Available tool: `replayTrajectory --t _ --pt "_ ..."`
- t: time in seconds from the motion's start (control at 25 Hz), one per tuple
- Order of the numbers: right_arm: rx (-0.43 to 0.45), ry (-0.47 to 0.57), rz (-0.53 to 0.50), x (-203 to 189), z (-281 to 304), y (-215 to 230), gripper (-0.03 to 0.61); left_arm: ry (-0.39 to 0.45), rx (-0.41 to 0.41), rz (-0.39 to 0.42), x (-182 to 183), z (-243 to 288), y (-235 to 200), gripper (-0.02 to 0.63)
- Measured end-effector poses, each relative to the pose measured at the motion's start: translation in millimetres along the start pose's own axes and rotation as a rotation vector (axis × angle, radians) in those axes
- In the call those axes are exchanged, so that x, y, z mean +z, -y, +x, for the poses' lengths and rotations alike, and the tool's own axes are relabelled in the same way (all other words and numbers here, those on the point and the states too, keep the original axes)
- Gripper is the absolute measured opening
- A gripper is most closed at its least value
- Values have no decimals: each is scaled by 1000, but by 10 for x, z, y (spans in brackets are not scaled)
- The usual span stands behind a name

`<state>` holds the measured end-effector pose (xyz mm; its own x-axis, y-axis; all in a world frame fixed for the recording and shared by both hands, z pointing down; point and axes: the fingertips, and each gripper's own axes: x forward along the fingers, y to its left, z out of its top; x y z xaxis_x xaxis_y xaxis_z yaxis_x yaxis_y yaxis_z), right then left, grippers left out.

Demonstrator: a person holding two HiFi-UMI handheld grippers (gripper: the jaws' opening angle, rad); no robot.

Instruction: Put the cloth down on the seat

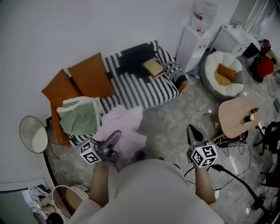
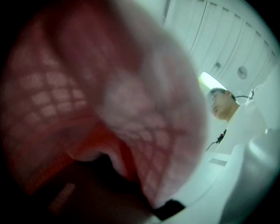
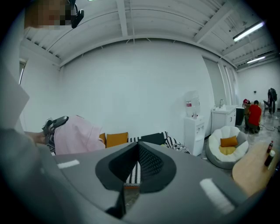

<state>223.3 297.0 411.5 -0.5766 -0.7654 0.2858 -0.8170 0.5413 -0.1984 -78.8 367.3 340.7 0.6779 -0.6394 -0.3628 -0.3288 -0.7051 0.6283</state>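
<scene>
Cloth point(image 1: 127, 127) is pinched in the jaws of your left gripper point(image 1: 115, 136), just left of centre in the lower half of the head view. It hangs in front of the near edge of the striped sofa seat point(image 1: 146, 92) and is not yet laid on it.

The biggest risk is letting go from here. Most of the fabric sits over the floor point(image 1: 175, 118), so it would likely slide off the edge. Carry it further over the seat first.

Next, the left end of the seat is taken by a green cloth pile point(image 1: 81, 116). Setting down there would bury or push that pile, so aim for the bare stripes at upper centre, short of the yellow block point(image 1: 152, 68).

The cloth also smothers the left gripper view, so you are placing blind on that side, and folds may catch on the jaws as they part. A cable point(image 1: 238, 177) trails across the floor at lower right, so mind your step.

Your right gripper point(image 1: 191, 130) has its jaws pressed together on nothing.

As for containers, the white beanbag point(image 1: 216, 59) at upper right cradles orange cushions point(image 1: 224, 75). The basket point(image 1: 59, 192) at lower left holds something that cannot be made out. The water bottle point(image 1: 204, 13) sits on its dispenser point(image 1: 192, 46).
</scene>
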Motion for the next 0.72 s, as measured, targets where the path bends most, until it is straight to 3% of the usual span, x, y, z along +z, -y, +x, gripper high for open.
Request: replayTrajectory --t 0.72 --pt "-99 -11 13 -115 397 -485 3 -112 -82 -47 343 -266 -440 94"
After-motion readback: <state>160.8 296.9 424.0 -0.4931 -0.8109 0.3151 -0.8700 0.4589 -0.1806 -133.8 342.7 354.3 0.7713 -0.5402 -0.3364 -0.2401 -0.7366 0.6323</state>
